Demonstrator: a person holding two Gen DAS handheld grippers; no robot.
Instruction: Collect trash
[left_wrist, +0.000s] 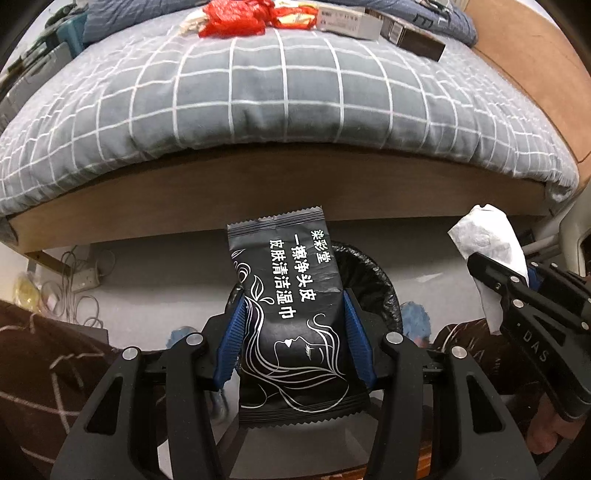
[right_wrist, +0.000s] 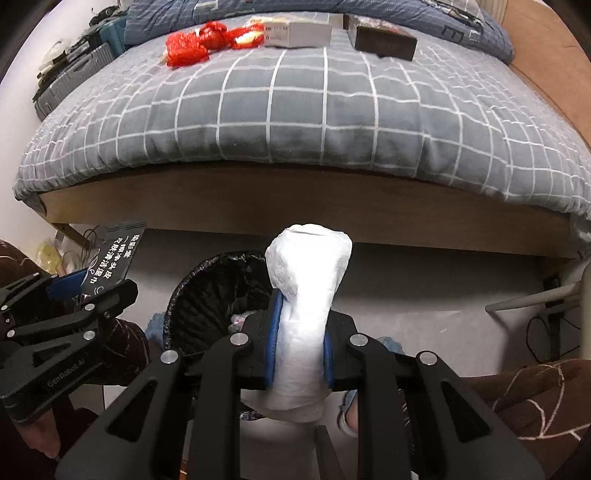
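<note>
My left gripper (left_wrist: 293, 325) is shut on a black wet-wipe packet (left_wrist: 291, 295) with white lettering, which stands upright between the blue pads. Behind and below the packet is a bin lined with a black bag (left_wrist: 373, 280). My right gripper (right_wrist: 301, 336) is shut on a crumpled white tissue (right_wrist: 306, 280) that sticks up past the pads, with the black-lined bin (right_wrist: 218, 288) just left of it on the floor. Each view shows the other gripper at its edge: the right one with the tissue (left_wrist: 487, 243), the left one with the packet (right_wrist: 110, 258).
A bed with a grey checked quilt (left_wrist: 280, 99) and wooden frame (right_wrist: 295, 210) fills the background. On it lie a red plastic bag (right_wrist: 192, 46), a white box (right_wrist: 297, 33) and a dark box (right_wrist: 384, 44). Cables and a power strip (left_wrist: 83, 280) lie under the bed at left. The person's brown-patterned legs flank the bin.
</note>
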